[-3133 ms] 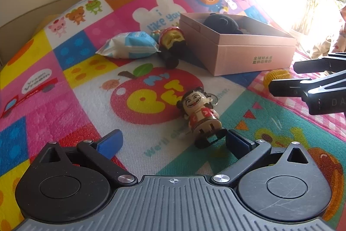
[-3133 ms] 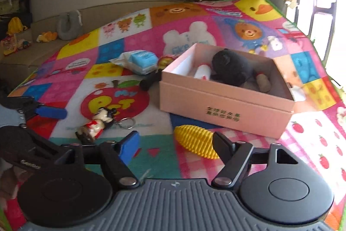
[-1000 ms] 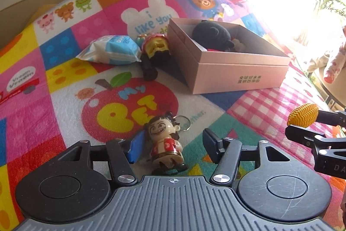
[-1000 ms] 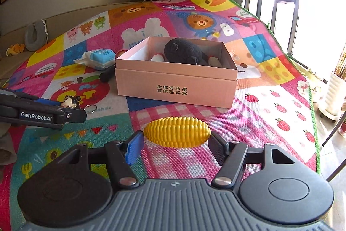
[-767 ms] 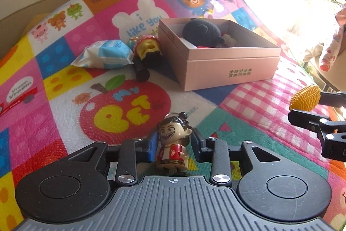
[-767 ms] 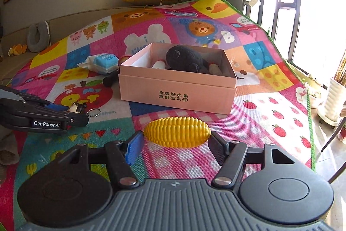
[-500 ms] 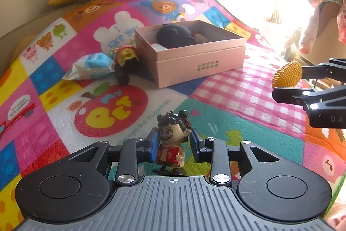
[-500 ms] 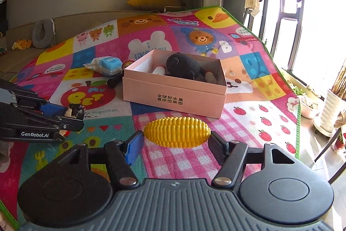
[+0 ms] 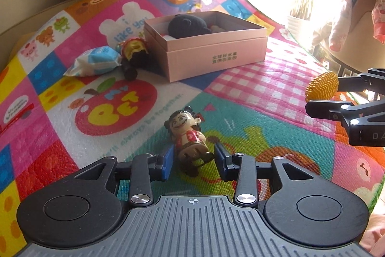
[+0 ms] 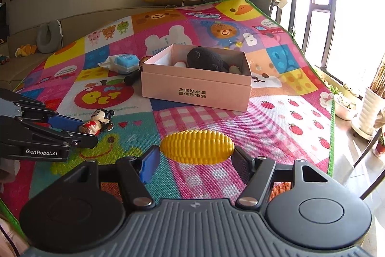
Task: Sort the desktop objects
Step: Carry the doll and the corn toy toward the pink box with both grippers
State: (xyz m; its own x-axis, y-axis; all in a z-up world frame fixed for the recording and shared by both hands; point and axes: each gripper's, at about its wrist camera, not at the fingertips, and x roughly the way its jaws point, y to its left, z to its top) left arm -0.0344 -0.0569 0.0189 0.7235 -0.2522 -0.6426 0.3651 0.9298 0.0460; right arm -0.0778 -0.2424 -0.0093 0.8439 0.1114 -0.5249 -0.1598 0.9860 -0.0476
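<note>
A small figurine with black hair buns and a red outfit lies tipped over on the play mat. It lies between the fingers of my left gripper, whose jaws are opening; the right pad stands clear of it. The right wrist view shows the same figurine on its side between those fingers. My right gripper is shut on a yellow toy corn cob, held above the mat in front of the pink box. The box holds a black plush.
A blue-and-white tissue packet and a dark toy with a yellow top lie left of the pink box. The mat's green edge drops to the floor on the right, by plant pots and windows.
The left gripper closed on the figurine and held it upright off the mat; now its jaws have parted and the figurine lies tilted on the mat. The right gripper still holds the corn.
</note>
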